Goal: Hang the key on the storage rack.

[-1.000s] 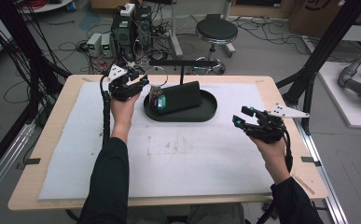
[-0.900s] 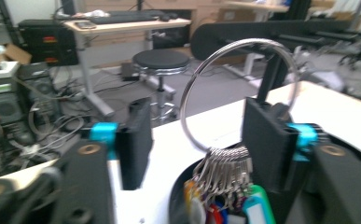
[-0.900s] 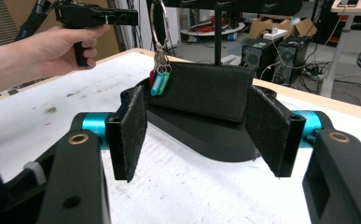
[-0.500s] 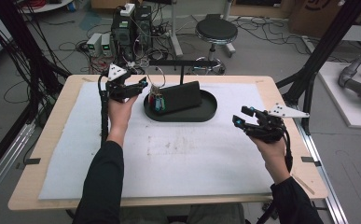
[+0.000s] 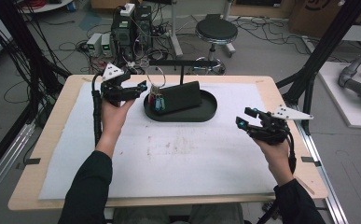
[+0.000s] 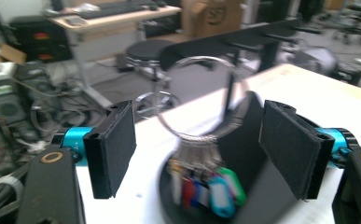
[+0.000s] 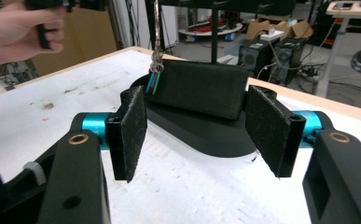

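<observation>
One big table with a white mat on it takes up the middle of the high view. Near the upper middle of the mat sits one black oval tray, and one black block stands up in it. One black stand rises behind the tray, with a bar across its top. One big metal ring hangs from that bar, and a bunch of keys with coloured tags dangles from the ring at the left end of the block. The tags look red, blue, green and white; they are too blurry to count. There are two claws. The left gripper is in the upper left of the high view, just beside the ring. Its jaws have just been opening and now stand wide apart. In the left gripper view the ring and the tags show between the jaws, but the pads do not press on them. The right gripper is at the right of the high view, well apart from the tray. Its jaws are wide too and hold nothing. In the right gripper view the block and tray lie ahead of it. One round stool and some boxes with cables stand on the floor behind the table.
</observation>
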A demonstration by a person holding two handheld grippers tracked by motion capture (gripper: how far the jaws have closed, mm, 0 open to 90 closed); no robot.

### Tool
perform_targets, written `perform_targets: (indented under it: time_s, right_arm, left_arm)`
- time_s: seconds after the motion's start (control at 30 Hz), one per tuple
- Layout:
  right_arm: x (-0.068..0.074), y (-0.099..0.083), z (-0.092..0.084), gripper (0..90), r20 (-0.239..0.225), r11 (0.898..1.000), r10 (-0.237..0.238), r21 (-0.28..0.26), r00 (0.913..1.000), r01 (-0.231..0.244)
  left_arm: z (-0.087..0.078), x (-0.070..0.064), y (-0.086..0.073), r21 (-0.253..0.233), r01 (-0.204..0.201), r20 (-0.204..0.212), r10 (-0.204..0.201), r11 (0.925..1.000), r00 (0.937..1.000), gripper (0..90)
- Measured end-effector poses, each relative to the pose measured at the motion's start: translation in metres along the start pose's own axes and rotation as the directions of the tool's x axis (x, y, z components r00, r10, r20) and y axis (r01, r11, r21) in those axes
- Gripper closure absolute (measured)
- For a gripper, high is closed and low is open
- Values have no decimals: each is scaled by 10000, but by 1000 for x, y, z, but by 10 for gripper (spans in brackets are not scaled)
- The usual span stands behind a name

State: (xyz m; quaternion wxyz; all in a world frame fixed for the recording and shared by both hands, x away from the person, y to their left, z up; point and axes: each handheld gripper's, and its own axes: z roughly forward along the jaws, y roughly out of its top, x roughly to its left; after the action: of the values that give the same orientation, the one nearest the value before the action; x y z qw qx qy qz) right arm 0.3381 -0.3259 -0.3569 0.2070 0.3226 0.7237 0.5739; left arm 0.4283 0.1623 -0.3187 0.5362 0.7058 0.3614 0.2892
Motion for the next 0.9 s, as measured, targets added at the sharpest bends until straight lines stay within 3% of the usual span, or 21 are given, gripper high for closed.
perform_targets:
  time_s: [0.13, 0.3, 0.6, 0.8, 0.9]
  right_arm:
    - [-5, 1, -3, 393, 186, 9999, 116, -61, 9998, -115]
    - [-8, 1, -5, 387, 439, 9999, 128, -8, 9990, -128]
    - [-15, 1, -10, 367, 990, 9996, 278, -82, 9947, -271]
    - [-17, -2, -11, 365, 1153, 9996, 267, -27, 9930, -266]
    - [-17, -2, -12, 362, 1221, 9995, 304, -20, 9921, -303]
  left_arm:
    - [-16, -15, -3, -287, -385, 77, 387, 9988, 9992, 271]
    - [-36, -25, -16, -317, -562, 318, 572, 9979, 9979, 271]
    - [-62, -36, -49, 78, -875, 688, 867, 9961, 9939, 271]
    - [-79, -46, -67, 114, -895, 787, 883, 9959, 9930, 271]
    - [-87, -49, -74, 147, -1069, 632, 1058, 9942, 9924, 271]
